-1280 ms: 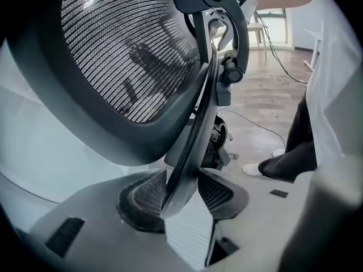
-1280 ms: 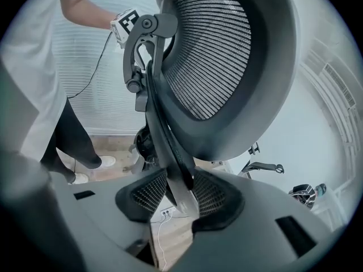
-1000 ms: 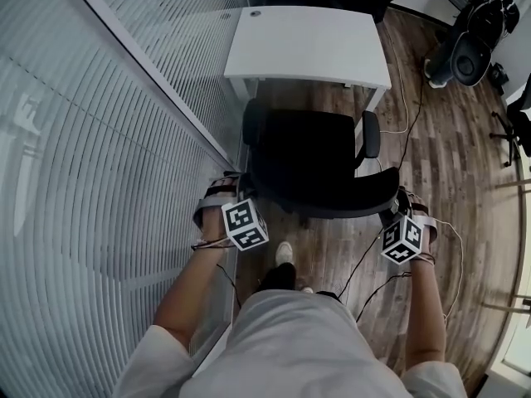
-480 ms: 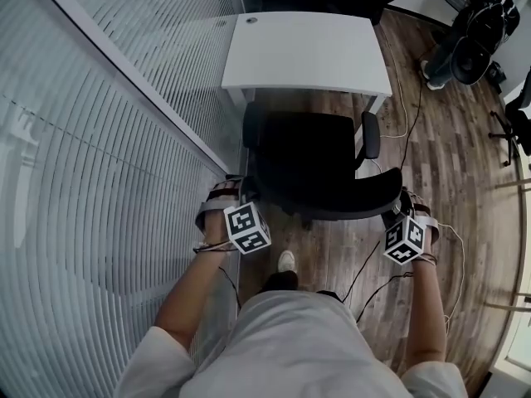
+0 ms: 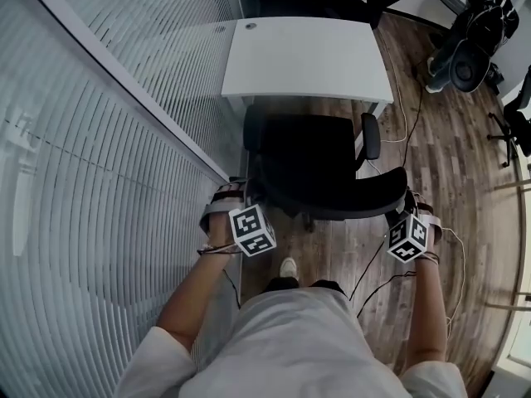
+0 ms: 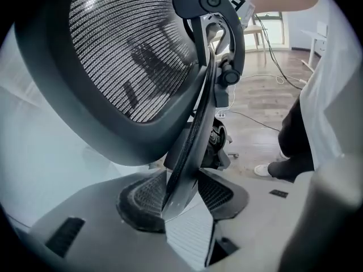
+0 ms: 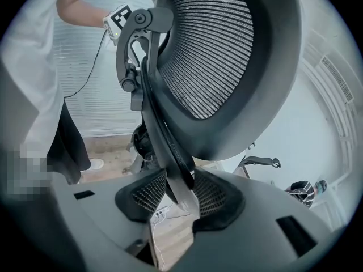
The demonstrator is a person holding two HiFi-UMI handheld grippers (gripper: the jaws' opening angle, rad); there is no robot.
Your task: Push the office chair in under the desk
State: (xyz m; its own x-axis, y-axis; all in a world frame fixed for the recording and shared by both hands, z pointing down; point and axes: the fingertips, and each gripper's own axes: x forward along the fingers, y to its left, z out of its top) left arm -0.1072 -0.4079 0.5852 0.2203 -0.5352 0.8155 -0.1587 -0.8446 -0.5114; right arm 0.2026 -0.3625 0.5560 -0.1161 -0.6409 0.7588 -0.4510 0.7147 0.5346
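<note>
A black mesh office chair (image 5: pixel 309 160) stands on the wood floor, facing the white desk (image 5: pixel 307 56), with the front of its seat at the desk's near edge. My left gripper (image 5: pixel 246 197) is shut on the left rim of the backrest, and my right gripper (image 5: pixel 403 202) is shut on the right rim. The left gripper view shows the pads (image 6: pixel 144 200) clamped on the thin backrest edge (image 6: pixel 190 146) below the mesh (image 6: pixel 130 55). The right gripper view shows the same hold (image 7: pixel 180 194) on the backrest frame (image 7: pixel 164 135).
A glass wall with blinds (image 5: pixel 99 139) runs close along the left of chair and desk. Cables (image 5: pixel 406 114) trail over the floor to the right. More black chairs (image 5: pixel 469 44) stand at the far right. The person's shoe (image 5: pixel 288 267) is right behind the chair.
The person has stepped forward and the chair has rolled a little closer to the desk. Both grippers keep their hold on the backrest.
</note>
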